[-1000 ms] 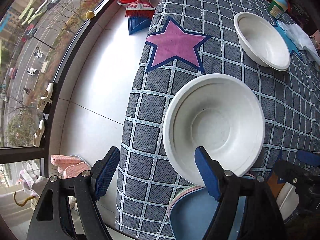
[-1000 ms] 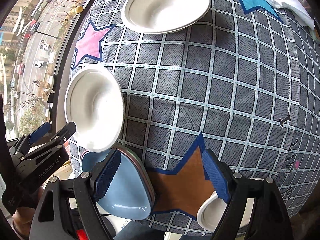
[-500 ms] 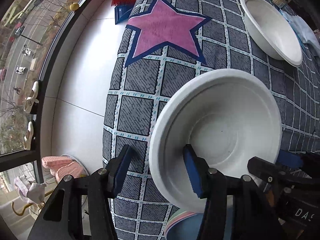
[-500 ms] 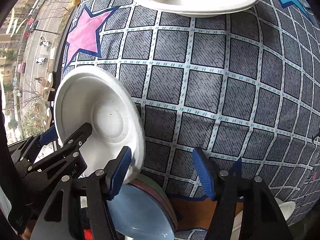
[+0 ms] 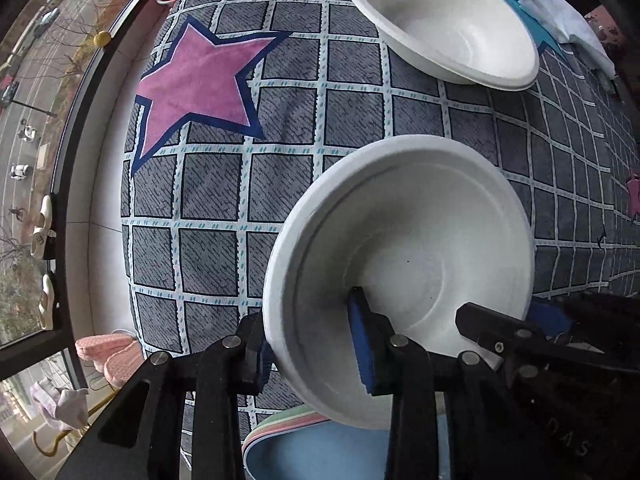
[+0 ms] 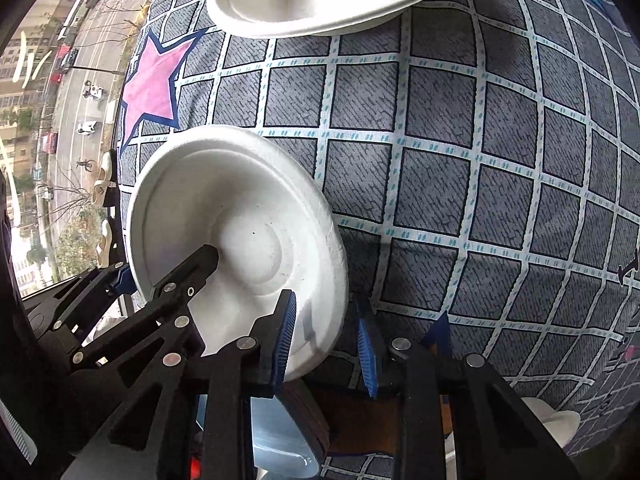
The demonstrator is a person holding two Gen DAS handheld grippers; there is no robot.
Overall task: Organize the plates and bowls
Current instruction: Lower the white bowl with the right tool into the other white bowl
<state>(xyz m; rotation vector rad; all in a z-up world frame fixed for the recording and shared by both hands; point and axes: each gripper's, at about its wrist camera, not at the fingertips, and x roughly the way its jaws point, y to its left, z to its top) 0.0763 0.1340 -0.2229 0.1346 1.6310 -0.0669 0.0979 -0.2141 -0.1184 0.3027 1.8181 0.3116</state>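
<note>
The white pulp bowl – light, thin-walled, easily dented (likely) – sits at the checked tablecloth's near edge, its rim clenched by the left gripper while the right gripper's jaws are closing around the opposite rim.

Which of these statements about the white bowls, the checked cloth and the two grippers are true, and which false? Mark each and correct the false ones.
1. The left gripper has the rim of the near white moulded-fibre bowl between its fingers. True.
2. The far white bowl is stacked inside the near one. False: it sits apart, further back on the grey checked cloth.
3. A pink star patch is sewn on the cloth. True.
4. The right gripper holds the far white bowl. False: its jaws are closing around the near bowl's rim.
5. The near bowl is upside down. False: its hollow faces up.
</note>
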